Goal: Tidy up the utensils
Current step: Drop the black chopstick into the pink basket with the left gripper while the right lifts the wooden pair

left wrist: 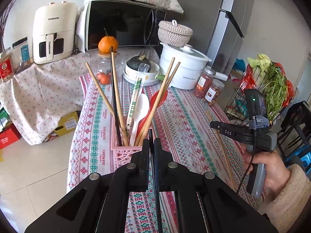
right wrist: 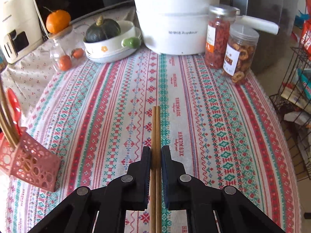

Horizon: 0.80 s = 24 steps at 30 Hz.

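Table: a red, green and white patterned woven tablecloth point(right wrist: 194, 101) is spread over it.
Pot: a white lidded electric cooking pot point(right wrist: 173, 19) is set at the far edge.
Holder: a pink perforated plastic utensil basket point(left wrist: 124, 153) is seen near the table's left side, filled with wooden chopsticks point(left wrist: 155, 104), a white plastic spoon point(left wrist: 139, 112) and a red plastic spoon point(left wrist: 156, 101).
Right gripper point(right wrist: 155, 155): two brown wooden chopsticks point(right wrist: 156, 128) are clamped side by side between its jaws, just above the cloth.
Left gripper point(left wrist: 151, 145): a thin black chopstick point(left wrist: 150, 136) is pinched between its closed jaws, just near of the basket.
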Tool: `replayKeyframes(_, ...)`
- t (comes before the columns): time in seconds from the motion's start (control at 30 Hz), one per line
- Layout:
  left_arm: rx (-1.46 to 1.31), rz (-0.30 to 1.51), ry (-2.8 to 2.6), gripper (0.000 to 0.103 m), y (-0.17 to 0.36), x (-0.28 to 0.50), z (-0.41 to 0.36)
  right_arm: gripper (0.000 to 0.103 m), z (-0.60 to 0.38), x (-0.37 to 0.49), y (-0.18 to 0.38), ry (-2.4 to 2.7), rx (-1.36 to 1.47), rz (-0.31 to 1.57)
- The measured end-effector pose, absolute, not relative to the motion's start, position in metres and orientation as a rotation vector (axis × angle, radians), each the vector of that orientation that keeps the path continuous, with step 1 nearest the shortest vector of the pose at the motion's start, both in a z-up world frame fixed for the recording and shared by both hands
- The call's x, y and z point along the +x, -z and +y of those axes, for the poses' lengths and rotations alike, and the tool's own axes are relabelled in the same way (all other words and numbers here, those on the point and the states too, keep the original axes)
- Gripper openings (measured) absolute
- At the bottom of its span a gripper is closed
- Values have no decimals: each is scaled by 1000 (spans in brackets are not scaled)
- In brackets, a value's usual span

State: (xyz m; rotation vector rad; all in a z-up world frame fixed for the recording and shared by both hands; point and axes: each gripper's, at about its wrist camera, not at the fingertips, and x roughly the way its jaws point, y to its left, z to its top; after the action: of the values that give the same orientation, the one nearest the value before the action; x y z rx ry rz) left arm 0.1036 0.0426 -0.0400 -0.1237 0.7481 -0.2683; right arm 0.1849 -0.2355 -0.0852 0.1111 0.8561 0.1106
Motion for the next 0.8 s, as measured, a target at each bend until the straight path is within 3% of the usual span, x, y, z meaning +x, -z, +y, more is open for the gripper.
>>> replayKeyframes(0.53, -111, 495, 233, 3, -27, 52, 62, 8, -232, 110, -5, -239, 179, 458)
replayKeyframes(0.8, -199, 282, 217, 3, -67, 31, 77, 9, -221, 111, -14, -284, 205, 423)
